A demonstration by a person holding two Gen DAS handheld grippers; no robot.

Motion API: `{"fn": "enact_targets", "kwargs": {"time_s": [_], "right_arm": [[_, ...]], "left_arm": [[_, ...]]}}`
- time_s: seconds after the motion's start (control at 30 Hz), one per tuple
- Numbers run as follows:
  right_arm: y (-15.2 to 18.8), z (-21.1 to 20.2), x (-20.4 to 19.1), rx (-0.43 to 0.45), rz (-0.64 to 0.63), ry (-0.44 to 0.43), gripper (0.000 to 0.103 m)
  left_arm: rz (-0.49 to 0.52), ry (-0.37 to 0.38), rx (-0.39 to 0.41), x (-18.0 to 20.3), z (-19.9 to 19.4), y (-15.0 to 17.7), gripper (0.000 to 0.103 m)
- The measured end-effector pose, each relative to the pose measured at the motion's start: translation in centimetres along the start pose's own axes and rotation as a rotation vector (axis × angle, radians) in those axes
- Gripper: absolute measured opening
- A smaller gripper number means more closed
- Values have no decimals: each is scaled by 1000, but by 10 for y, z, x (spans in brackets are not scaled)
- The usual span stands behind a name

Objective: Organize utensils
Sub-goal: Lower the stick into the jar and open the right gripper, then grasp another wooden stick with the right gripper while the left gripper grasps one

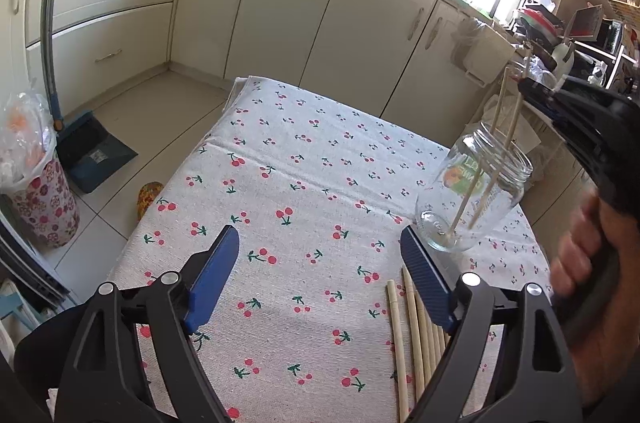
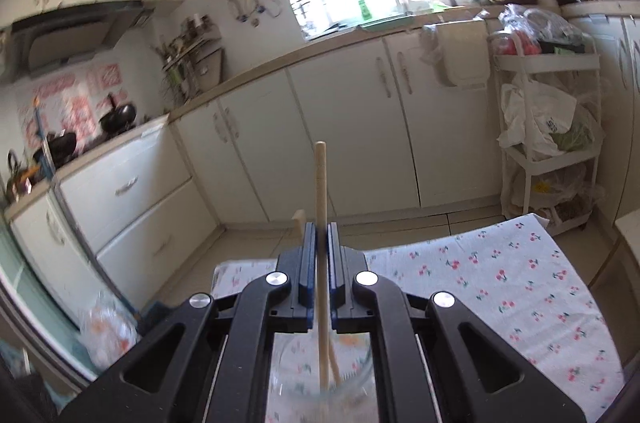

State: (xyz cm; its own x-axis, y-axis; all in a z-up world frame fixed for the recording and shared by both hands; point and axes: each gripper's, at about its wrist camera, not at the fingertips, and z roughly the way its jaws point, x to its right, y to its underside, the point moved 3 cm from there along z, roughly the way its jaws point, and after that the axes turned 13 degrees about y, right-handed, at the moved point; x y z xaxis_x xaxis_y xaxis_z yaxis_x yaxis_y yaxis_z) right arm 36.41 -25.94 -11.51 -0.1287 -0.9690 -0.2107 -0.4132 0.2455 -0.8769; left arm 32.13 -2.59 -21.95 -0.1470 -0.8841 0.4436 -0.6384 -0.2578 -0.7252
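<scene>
A clear glass jar point(image 1: 474, 189) stands on the cherry-print tablecloth point(image 1: 304, 191) at the right, with two wooden chopsticks point(image 1: 498, 143) leaning in it. Several more chopsticks point(image 1: 416, 343) lie on the cloth under my left gripper's right finger. My left gripper point(image 1: 320, 263) is open and empty above the cloth, left of the jar. My right gripper point(image 2: 319, 235) is shut on a chopstick point(image 2: 321, 179) and holds it upright, its lower end in the jar point(image 2: 324, 371) below. A second stick point(image 2: 298, 219) shows behind the left finger.
Cream kitchen cabinets point(image 1: 280, 7) run behind the table. A flowered bin point(image 1: 44, 199) and a blue dustpan point(image 1: 94, 151) stand on the floor at the left. A white trolley with bags point(image 2: 548, 127) stands at the right beyond the table.
</scene>
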Motion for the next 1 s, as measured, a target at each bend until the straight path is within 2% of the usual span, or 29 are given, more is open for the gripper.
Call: {"fn": "enact_targets", "kwargs": {"time_s": [0.1,0.2,0.3,0.37,0.47,0.53,0.7,1.0], "right_arm": [[16,-14,-6,-44,-69,-12,10],[28,-36,0,-65,-66,-6,24],[44,-60,9,-115,-57,-13,25],[73,-73,14,-219,-84,-12,24],[114,-80,19,-354,-105,-11,18],[132,-80,21,-410,-105,-4,16],[152,-73,9,-469,-142,-2,16],[160,-51,4,-526,-192,58,16]], "left_arm": [[-3,2,-22,3,-2,1,79],[-6,-4,-34,6,-10,2,81],[6,-17,-45,9,-21,3,82],[8,-24,-46,9,-30,4,83],[8,-30,-58,8,-39,9,84],[6,-35,-78,7,-43,15,84],[7,-48,-108,8,-51,26,84],[8,-54,-142,7,-53,33,85]]}}
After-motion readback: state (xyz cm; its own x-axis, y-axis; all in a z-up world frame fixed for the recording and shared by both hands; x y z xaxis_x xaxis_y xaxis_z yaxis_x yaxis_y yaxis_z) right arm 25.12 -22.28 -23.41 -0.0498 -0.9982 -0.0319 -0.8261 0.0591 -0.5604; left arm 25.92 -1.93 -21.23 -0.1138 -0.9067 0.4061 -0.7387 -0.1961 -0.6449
